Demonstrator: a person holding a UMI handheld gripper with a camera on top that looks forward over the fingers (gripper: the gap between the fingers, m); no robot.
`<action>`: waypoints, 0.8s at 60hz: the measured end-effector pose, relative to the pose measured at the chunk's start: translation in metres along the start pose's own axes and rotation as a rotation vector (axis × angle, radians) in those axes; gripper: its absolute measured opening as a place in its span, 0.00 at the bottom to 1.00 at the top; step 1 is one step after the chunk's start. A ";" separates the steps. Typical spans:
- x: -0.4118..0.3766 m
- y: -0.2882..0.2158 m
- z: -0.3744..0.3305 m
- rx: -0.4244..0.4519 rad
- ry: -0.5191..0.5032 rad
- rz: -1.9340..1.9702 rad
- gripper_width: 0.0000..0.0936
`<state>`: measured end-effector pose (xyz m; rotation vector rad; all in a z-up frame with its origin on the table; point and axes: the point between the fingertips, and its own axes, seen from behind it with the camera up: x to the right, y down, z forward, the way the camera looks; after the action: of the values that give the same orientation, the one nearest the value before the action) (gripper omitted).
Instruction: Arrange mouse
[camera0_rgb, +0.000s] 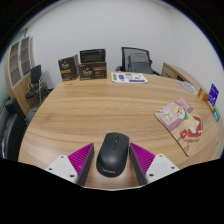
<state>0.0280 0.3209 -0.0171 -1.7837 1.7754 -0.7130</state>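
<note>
While the tool (113, 168) hovers low over the wooden counter (110, 110), its two fingers stand spread apart, the magenta pads (79, 160) facing inward. Between them sits a black mouse (112, 155), resting on the counter; whether the pads touch its sides I cannot tell, so the tool looks released rather than clenched. Off to the right lies a colourful book (180, 122). Beyond, at the counter's far edge, stand dark boxes (92, 64) and an office chair (136, 61).
</note>
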 end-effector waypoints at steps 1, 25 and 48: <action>0.001 -0.001 0.000 0.001 0.000 -0.003 0.75; -0.003 -0.002 0.003 -0.027 -0.042 -0.014 0.42; 0.002 -0.027 -0.023 0.000 -0.034 -0.035 0.34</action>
<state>0.0324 0.3191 0.0181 -1.8207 1.7255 -0.6923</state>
